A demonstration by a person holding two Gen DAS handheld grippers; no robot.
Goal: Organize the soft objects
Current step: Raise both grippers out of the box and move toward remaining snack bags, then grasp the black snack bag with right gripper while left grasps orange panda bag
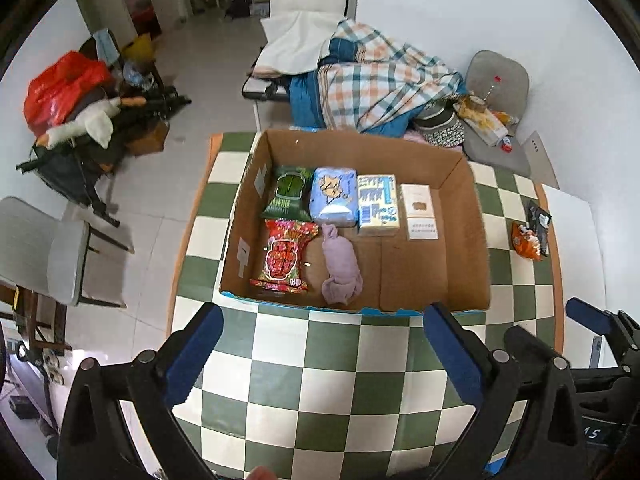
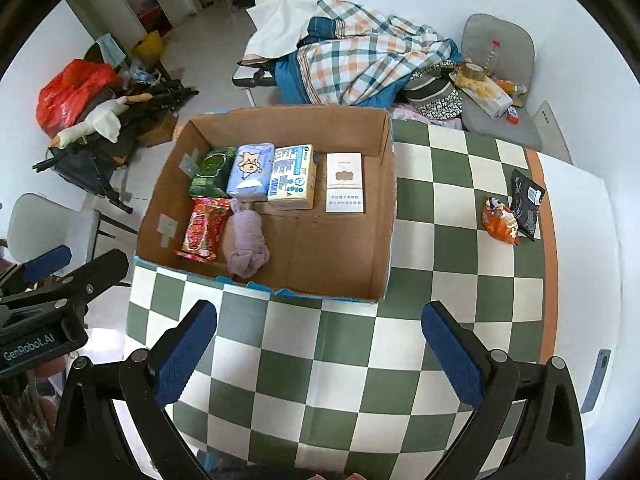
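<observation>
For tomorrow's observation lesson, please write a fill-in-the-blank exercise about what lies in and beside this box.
1. The purple cloth lies inside the ____ box.
2. Both the left gripper and right gripper are ____.
3. The orange snack bag lies on the ____ tablecloth.

Missing words: cardboard; open; checkered

Green-and-white checkered tablecloth (image 1: 332,360) under the blue-padded jaws. Ahead of them, brown cardboard box (image 1: 464,240) holds:
- red floral pack (image 1: 285,254)
- lilac rolled cloth (image 1: 340,268)
- dark green pack (image 1: 289,192)
- light blue pack (image 1: 334,196)
- white carton (image 1: 419,211)
</observation>
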